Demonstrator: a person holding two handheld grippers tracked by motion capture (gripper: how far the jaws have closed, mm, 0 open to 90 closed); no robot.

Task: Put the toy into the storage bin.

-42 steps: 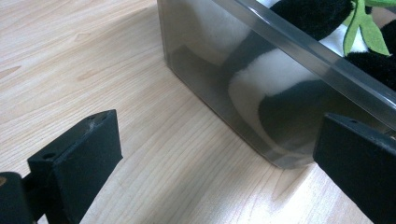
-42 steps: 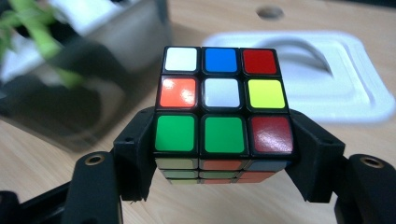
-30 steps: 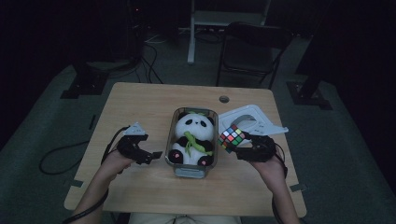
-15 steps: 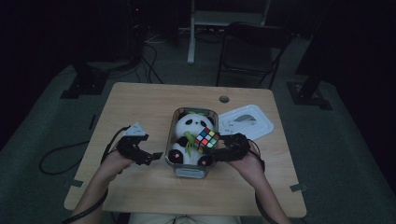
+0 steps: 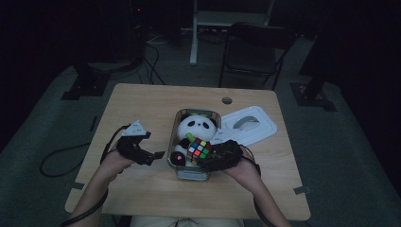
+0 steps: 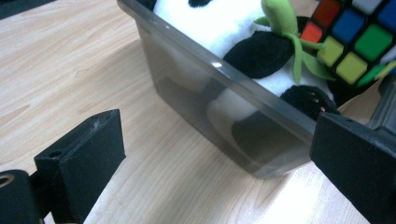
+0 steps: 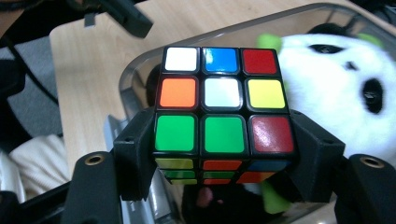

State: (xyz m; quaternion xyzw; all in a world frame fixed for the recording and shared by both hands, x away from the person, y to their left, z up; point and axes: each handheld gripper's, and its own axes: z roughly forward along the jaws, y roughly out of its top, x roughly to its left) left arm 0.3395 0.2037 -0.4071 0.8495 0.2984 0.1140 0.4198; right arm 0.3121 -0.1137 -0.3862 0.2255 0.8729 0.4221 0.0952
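A scrambled Rubik's cube (image 5: 199, 151) (image 7: 224, 93) hangs over the front part of a clear plastic container (image 5: 191, 174). My right gripper (image 5: 207, 160) (image 7: 224, 154) is shut on its lower layer, one pad on each side. Inside the container lies a panda plush (image 5: 194, 126) (image 7: 336, 93) with a green leaf. My left gripper (image 5: 152, 145) (image 6: 219, 163) stands open just left of the container, jaws wide, nothing between them but the container's near corner (image 6: 261, 154). In the left gripper view the cube (image 6: 355, 32) shows above the panda (image 6: 224, 23).
A white tray (image 5: 265, 135) with a grey object lies right of the container on the wooden table (image 5: 156, 104). A cable hole (image 5: 227, 100) sits near the far edge. A dark chair (image 5: 255, 47) and cables stand on the floor beyond.
My right gripper has carried the cube leftward from beside the white tray to above the container and the panda. The left gripper has stayed put.
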